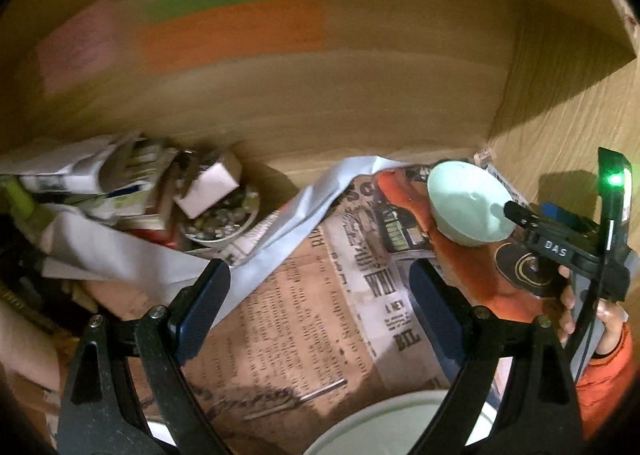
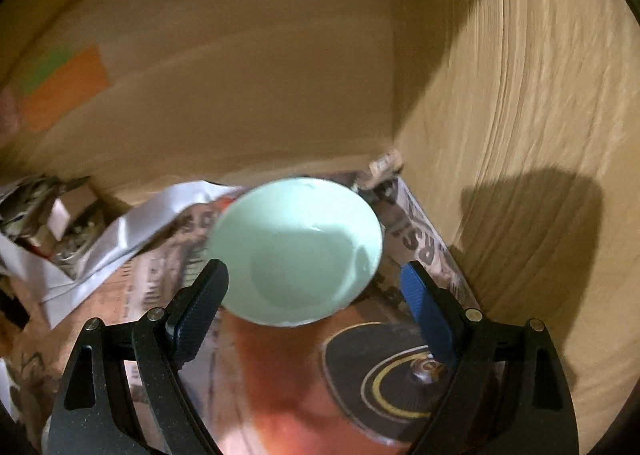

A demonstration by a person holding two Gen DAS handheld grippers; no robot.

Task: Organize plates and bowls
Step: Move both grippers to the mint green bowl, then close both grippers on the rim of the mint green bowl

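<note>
A pale mint-green bowl [image 2: 296, 251] stands upright on newspaper [image 2: 420, 243] near the cabinet's back right corner. My right gripper [image 2: 314, 283] is open, its fingers on either side of the bowl's near rim and apart from it. In the left wrist view the same bowl [image 1: 468, 203] sits at the right, with the right gripper [image 1: 520, 215] just beside it. My left gripper [image 1: 320, 287] is open and empty over the newspaper [image 1: 304, 327]. A white plate rim [image 1: 384, 423] shows at the bottom edge between the left fingers.
I am inside a wooden cabinet with a back wall [image 1: 320, 95] and a right side wall [image 2: 520, 135]. Clutter of paper, small boxes and a dish of small round items [image 1: 216, 215] sits at the left. A white sheet [image 1: 280, 223] lies crumpled across the newspaper.
</note>
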